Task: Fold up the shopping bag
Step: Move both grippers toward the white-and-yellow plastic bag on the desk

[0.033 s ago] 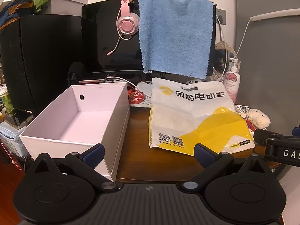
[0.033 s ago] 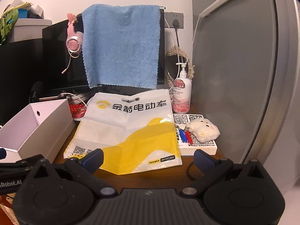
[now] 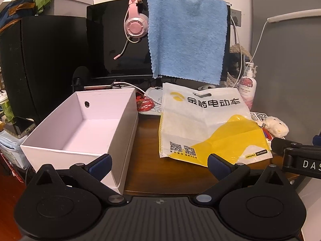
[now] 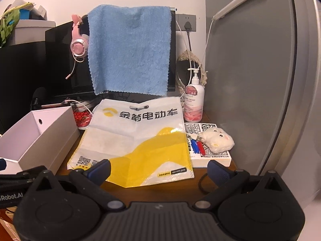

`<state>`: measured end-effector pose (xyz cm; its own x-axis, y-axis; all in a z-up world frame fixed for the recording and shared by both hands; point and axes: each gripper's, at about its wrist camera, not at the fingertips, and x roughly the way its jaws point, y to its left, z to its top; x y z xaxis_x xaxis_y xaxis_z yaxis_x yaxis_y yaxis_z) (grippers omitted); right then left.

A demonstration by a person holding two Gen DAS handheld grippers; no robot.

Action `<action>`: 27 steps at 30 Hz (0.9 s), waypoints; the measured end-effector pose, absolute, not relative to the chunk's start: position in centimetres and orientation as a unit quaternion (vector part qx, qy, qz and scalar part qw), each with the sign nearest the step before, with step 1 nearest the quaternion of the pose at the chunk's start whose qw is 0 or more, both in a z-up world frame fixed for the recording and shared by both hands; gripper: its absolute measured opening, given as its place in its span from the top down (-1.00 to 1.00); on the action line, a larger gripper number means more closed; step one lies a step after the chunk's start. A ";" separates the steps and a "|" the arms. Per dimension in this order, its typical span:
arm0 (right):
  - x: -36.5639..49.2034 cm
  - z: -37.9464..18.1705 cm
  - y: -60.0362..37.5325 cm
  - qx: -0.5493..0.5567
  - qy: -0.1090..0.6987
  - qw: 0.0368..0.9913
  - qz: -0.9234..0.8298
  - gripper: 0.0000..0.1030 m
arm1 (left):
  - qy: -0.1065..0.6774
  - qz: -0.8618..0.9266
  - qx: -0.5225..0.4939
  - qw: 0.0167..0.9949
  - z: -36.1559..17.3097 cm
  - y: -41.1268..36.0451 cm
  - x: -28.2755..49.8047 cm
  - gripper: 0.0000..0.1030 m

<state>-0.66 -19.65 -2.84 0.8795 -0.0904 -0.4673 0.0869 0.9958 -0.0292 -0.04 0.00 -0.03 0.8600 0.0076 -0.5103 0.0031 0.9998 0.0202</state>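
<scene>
A white and yellow shopping bag (image 3: 200, 124) with black lettering lies flat and unfolded on the brown desk (image 3: 146, 146), its handle end toward the monitor. In the right wrist view the bag (image 4: 136, 138) fills the middle of the desk. My left gripper (image 3: 158, 163) stands open just short of the bag's near left corner, with nothing between its fingers. My right gripper (image 4: 158, 169) is open too, with its left fingertip over the bag's near edge. Neither gripper holds the bag.
An open white box (image 3: 84, 124) stands left of the bag. A blue towel (image 3: 186, 42) hangs over the monitor beside a pink headset (image 3: 135, 25). A pump bottle (image 4: 193, 100), a plush toy (image 4: 217, 142) on a book and a grey curved panel (image 4: 250, 80) lie to the right.
</scene>
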 end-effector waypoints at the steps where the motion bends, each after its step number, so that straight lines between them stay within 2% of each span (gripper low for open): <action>1: -0.6 -2.8 -19.7 -0.006 0.240 0.970 -0.046 -0.99 | 0.264 0.001 0.011 0.964 0.0 0.0 -0.1 -0.99; 10: -1.2 -2.6 -19.3 -0.038 0.207 0.976 -0.056 -0.99 | 0.266 0.001 0.016 0.964 -0.1 0.0 0.1 -0.99; 27: -1.3 -3.4 -18.9 -0.055 0.205 0.975 -0.060 -1.00 | 0.276 -0.009 0.010 0.961 -0.3 0.4 0.8 -0.99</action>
